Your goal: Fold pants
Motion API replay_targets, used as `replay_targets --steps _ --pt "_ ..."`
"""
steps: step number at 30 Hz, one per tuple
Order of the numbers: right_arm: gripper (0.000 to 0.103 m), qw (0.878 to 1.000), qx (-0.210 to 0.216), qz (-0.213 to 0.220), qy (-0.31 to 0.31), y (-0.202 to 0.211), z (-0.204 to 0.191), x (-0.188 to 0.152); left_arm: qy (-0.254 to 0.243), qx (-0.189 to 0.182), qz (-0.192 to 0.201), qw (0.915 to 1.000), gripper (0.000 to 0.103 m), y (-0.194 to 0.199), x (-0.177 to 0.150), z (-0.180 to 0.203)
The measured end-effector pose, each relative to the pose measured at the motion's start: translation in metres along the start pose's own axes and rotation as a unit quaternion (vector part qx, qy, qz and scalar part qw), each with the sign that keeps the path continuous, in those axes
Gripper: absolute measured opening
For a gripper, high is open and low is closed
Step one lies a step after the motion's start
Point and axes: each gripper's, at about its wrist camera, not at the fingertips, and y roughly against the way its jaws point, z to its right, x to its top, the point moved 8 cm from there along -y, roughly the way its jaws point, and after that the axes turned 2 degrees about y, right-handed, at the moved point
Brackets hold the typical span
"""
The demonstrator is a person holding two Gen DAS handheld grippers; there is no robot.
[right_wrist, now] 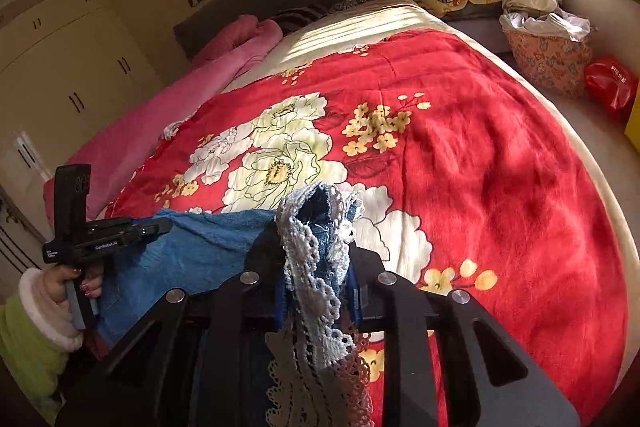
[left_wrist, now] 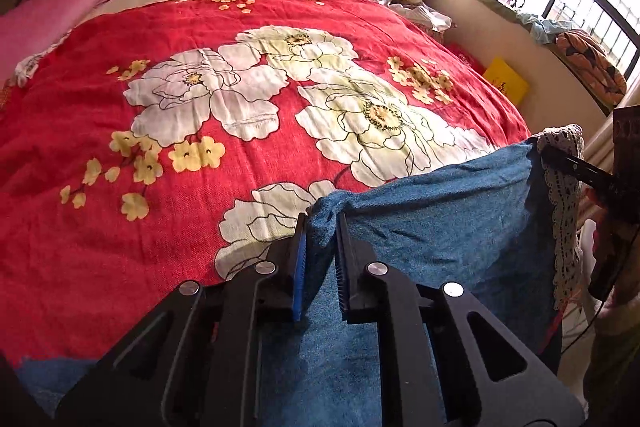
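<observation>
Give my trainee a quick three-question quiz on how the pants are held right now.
1. True or false: the left gripper is shut on the blue pants.
2. What does the right gripper pinch? A. pink blanket B. lace trim of the pants C. yellow box
3. What lies under the pants?

Key: 1 true. 2 B, the lace trim. 3 the red floral bedspread.
</observation>
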Motion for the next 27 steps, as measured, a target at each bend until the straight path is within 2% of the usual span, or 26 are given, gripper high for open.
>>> replay_targets --steps 2,4,6,8,9,11,15,17,20,23,27 --pt "0.021 0.999 -0.027 -0.016 0.013 -0.013 0.007 0.003 0.004 0.008 0.006 0.9999 0.006 -0.007 0.004 -0.002" --pt "0.021 0.998 -0.041 -0.041 0.006 -0.032 0.017 -0.003 0.005 0.030 0.008 0.9995 0.006 -0.017 0.005 -0.008" --pt "0.022 0.996 -0.060 -0.066 0.002 -0.051 0.027 -0.013 0.017 0.035 0.002 0.9992 0.006 -0.028 0.001 -0.016" --pt "0.028 0.994 -0.076 -0.082 0.006 -0.064 0.032 -0.024 0.028 0.032 -0.005 0.9991 0.007 -0.034 -0.004 -0.020" --pt "0.034 0.993 -0.083 -0.080 0.005 -0.066 0.036 -0.026 0.027 0.034 -0.002 0.9990 0.009 -0.034 -0.005 -0.021" --pt "0.040 0.994 -0.082 -0.075 -0.005 -0.062 0.041 -0.026 0.032 0.031 0.008 0.9990 0.013 -0.027 -0.005 -0.023" --pt "0.049 0.993 -0.104 -0.057 -0.024 -0.036 0.052 -0.021 0.042 0.046 0.044 0.9971 0.018 0.006 -0.001 -0.032" --pt "0.050 0.993 -0.111 -0.036 -0.016 -0.016 0.047 -0.017 0.049 0.039 0.065 0.9959 0.039 0.027 -0.002 -0.034" --pt "0.060 0.995 -0.094 -0.009 -0.011 0.010 0.029 -0.017 0.062 0.042 0.089 0.9932 0.045 0.061 -0.011 -0.038" --pt "0.068 0.997 -0.080 -0.001 -0.005 0.027 0.011 -0.030 0.068 0.066 0.105 0.9900 0.056 0.092 -0.026 -0.048" --pt "0.071 0.997 -0.074 -0.006 -0.031 0.042 0.011 -0.064 0.091 0.106 0.111 0.9840 0.065 0.131 -0.062 -0.080"
